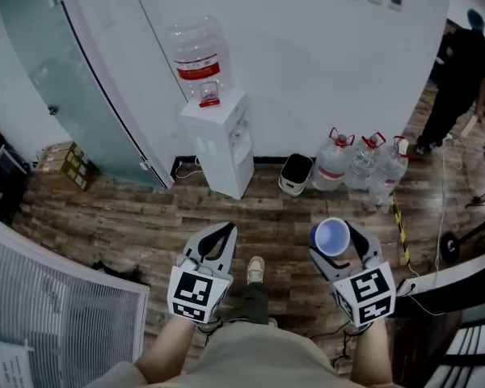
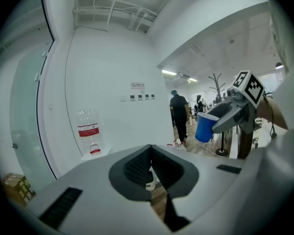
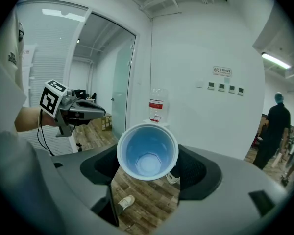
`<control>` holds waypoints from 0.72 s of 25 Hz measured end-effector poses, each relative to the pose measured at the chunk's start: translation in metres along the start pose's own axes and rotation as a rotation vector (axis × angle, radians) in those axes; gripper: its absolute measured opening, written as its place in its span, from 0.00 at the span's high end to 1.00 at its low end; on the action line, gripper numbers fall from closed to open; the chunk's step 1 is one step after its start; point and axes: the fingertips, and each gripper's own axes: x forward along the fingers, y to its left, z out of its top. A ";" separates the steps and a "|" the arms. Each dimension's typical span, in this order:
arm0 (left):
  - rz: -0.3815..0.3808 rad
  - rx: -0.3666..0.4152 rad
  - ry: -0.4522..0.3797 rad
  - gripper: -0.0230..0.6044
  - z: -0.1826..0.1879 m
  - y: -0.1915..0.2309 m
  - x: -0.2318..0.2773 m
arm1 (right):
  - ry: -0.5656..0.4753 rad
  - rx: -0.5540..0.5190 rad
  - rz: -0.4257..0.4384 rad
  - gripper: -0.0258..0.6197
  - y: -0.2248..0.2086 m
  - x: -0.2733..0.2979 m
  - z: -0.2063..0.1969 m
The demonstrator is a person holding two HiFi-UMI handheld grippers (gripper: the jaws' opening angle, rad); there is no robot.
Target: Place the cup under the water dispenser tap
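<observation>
The white water dispenser (image 1: 220,140) stands against the far wall with an upturned bottle (image 1: 198,59) on top; its taps (image 1: 241,129) face right. A blue cup (image 1: 332,237) sits upright between the jaws of my right gripper (image 1: 336,231), which is shut on it well short of the dispenser. Seen in the right gripper view, the cup (image 3: 147,152) is empty and the bottle (image 3: 156,105) shows beyond it. My left gripper (image 1: 224,234) is shut and holds nothing. The left gripper view shows the bottle (image 2: 89,130) far ahead and the cup (image 2: 205,127) at right.
A white bin (image 1: 296,174) and several water jugs (image 1: 364,164) stand right of the dispenser. A frosted glass door (image 1: 73,79) and cardboard boxes (image 1: 65,164) are at left. A person (image 1: 461,75) stands at the far right. Cables (image 1: 436,217) lie on the wooden floor.
</observation>
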 end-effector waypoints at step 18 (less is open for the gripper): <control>-0.030 -0.027 0.027 0.95 -0.016 0.105 0.162 | 0.041 0.018 0.006 0.40 -0.083 0.158 0.034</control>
